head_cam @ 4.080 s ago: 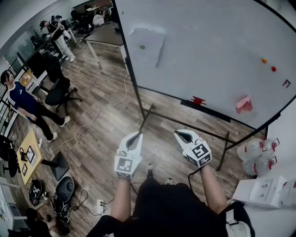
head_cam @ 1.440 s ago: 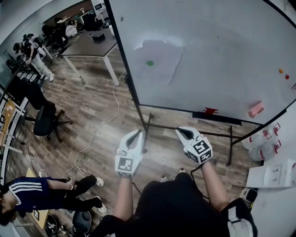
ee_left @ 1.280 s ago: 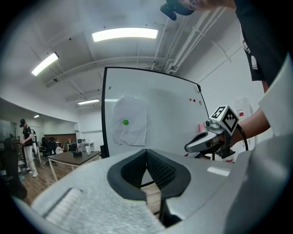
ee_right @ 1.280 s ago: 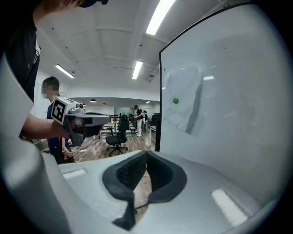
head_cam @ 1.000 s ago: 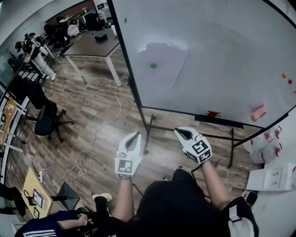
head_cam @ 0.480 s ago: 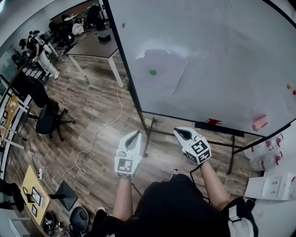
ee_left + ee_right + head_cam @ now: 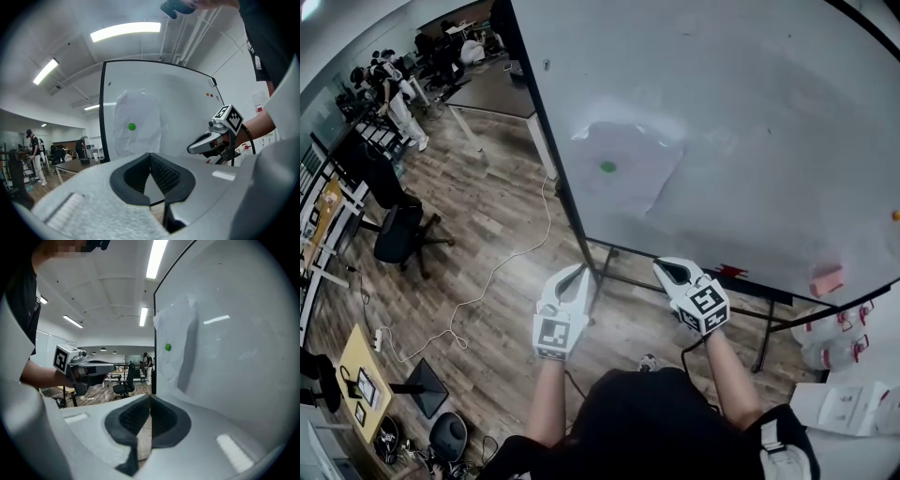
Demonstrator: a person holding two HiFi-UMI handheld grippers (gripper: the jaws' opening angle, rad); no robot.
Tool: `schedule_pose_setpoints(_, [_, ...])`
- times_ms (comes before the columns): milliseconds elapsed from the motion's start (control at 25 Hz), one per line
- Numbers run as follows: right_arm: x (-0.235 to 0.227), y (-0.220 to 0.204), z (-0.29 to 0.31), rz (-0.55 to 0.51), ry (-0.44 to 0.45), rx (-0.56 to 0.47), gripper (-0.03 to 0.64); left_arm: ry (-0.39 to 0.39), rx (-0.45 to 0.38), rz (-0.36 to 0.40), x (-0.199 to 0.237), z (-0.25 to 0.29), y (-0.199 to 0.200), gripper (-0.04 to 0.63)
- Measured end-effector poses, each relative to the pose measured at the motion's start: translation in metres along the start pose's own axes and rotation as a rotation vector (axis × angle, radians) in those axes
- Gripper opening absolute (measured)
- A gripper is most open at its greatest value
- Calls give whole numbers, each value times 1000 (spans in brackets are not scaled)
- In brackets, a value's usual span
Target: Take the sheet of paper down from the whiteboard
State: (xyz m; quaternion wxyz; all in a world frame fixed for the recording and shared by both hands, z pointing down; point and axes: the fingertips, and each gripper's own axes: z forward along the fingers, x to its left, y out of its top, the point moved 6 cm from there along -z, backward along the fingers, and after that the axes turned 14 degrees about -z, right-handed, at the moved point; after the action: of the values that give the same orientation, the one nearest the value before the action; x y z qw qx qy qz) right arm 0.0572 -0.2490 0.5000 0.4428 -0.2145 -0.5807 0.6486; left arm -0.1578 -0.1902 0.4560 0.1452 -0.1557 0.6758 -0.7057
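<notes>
A white sheet of paper (image 7: pixel 623 169) hangs on the whiteboard (image 7: pixel 769 122), pinned by a green magnet (image 7: pixel 607 167); its right edge curls off the board. The paper (image 7: pixel 138 124) and magnet (image 7: pixel 131 126) also show in the left gripper view, and the paper (image 7: pixel 176 352) and magnet (image 7: pixel 168 347) in the right gripper view. My left gripper (image 7: pixel 577 273) is shut and empty, below the paper near the board's left post. My right gripper (image 7: pixel 667 270) is shut too, holding nothing, beside it and short of the board.
The whiteboard stands on a black frame (image 7: pixel 609 272) with floor bars. A pink eraser (image 7: pixel 827 280) and a red object (image 7: pixel 731 272) rest on its tray. A cable (image 7: pixel 502 267) crosses the wood floor. An office chair (image 7: pixel 394 234), desks and people stand at the left.
The view has closed in on the whiteboard; the paper and magnet sit lower and larger in the head view. Both grippers stay shut and side by side.
</notes>
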Motion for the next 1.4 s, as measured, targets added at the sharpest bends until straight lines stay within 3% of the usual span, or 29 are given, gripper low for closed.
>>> schedule_pose_setpoints(360, [-34,5,3,-32,20,-45,5,44,-7,22,-3,38,0,11])
schedule_pose_setpoints(560, [-50,12,8,4,-2,-84,5,50,-24,27,3,52,11,11])
schedule_pose_setpoints(960, [-67,21,44,23,-74,-93,38,-36,-43,60,43,89,28,11])
schedule_pose_setpoints(1240, [-87,37,54,47,-117,-123,67,-80,-132,142,56,127,59,15])
schedule_pose_setpoints(1400, [-93,50,57,41,-138,-135,84,-85,-151,182,58,148,66,81])
